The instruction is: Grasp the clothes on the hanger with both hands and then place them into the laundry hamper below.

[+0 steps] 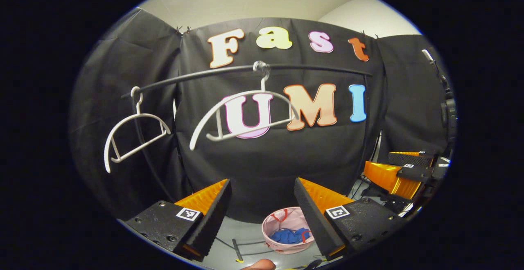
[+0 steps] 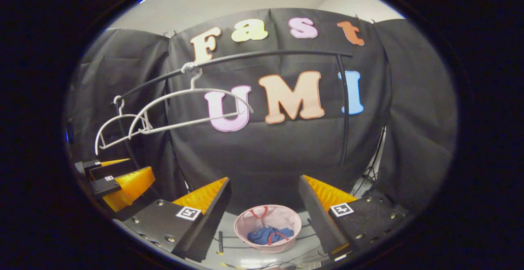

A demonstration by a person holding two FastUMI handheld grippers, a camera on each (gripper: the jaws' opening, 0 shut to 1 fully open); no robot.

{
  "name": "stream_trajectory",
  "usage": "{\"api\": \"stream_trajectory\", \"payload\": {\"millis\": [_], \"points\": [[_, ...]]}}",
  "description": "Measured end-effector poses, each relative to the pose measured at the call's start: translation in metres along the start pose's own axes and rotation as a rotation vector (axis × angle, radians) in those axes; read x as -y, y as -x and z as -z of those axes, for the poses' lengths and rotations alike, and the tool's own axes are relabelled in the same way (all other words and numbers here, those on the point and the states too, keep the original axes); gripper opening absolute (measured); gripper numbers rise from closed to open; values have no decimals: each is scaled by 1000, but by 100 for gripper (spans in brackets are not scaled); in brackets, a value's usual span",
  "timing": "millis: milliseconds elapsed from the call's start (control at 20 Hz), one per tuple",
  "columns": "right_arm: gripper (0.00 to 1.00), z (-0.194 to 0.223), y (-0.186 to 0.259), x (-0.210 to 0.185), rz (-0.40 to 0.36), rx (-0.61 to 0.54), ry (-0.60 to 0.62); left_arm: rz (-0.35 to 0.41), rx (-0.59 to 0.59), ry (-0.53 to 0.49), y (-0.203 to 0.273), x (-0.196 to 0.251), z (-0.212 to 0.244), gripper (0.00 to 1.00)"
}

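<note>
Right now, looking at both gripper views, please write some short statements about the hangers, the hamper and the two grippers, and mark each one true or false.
1. Two hangers, the nearer hanger and the farther hanger, hang on the rail with no clothes on them. True.
2. The laundry hamper has nothing inside. False: blue clothes lie in it.
3. The left gripper is open and holds nothing. True.
4. The right gripper is shut on a hanger. False: it is open, and both hangers hang apart from it, on the rail.
5. The hamper stands on the floor below the rail. True.
</note>
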State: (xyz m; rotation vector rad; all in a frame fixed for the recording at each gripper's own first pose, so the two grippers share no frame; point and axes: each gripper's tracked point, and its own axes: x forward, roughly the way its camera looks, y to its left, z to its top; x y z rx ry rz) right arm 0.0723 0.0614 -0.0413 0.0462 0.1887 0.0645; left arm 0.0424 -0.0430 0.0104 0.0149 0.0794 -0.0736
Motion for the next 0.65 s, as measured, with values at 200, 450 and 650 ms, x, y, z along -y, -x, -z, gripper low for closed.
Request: {"api": "stream_trajectory", "payload": {"millis": [200,450,650], "points": [[100,-30,11,0,-27,62,-28,-17,104,-16,8,-2,-37,95],[99,-38,16,34,15,121,6,-33,189,-75,19,-8,-56,96],[99,-26,21,46,10,133,43,-36,166,-84,24,-5,-40,95]]}}
